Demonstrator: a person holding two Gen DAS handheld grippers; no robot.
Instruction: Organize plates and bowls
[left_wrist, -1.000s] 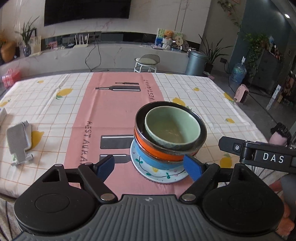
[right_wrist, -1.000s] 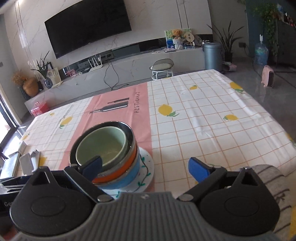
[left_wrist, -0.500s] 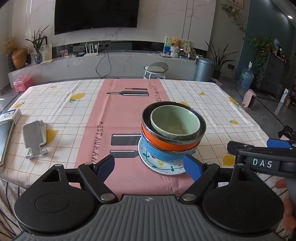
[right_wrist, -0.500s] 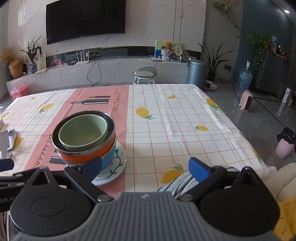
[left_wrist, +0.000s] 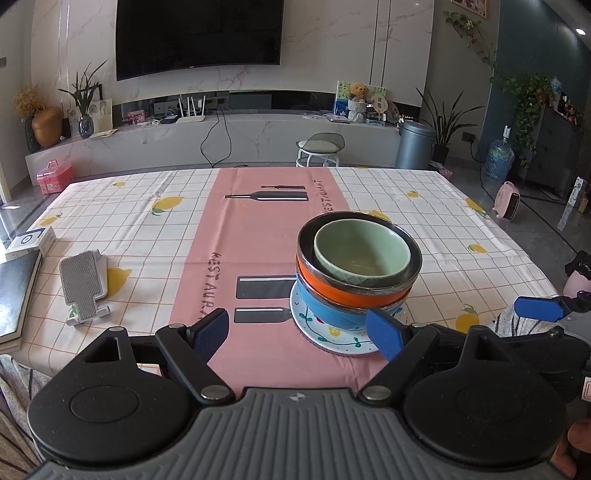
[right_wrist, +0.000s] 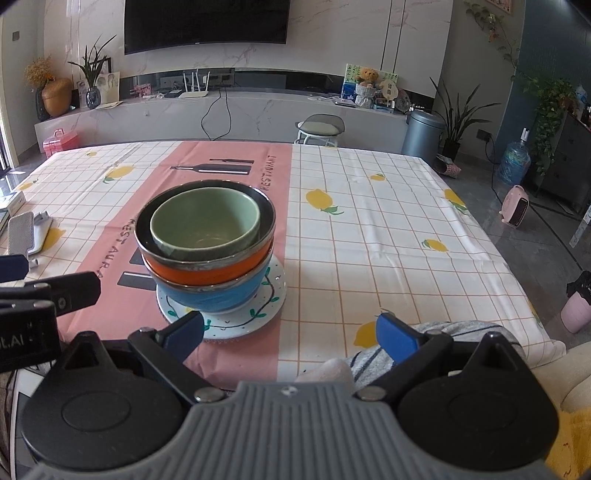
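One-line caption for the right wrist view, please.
Open right tool, empty, faces a green bowl nested in orange and blue bowls on a leaf-patterned plate.

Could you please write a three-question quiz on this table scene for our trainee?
1. True or false: the green bowl sits directly on the plate.
2. Which bowl touches the plate? A) orange B) blue C) green
3. Fill in: both grippers, left and right, are ____ and hold nothing.

Key: 1 false, it nests in the orange bowl; 2 B, the blue bowl; 3 open.
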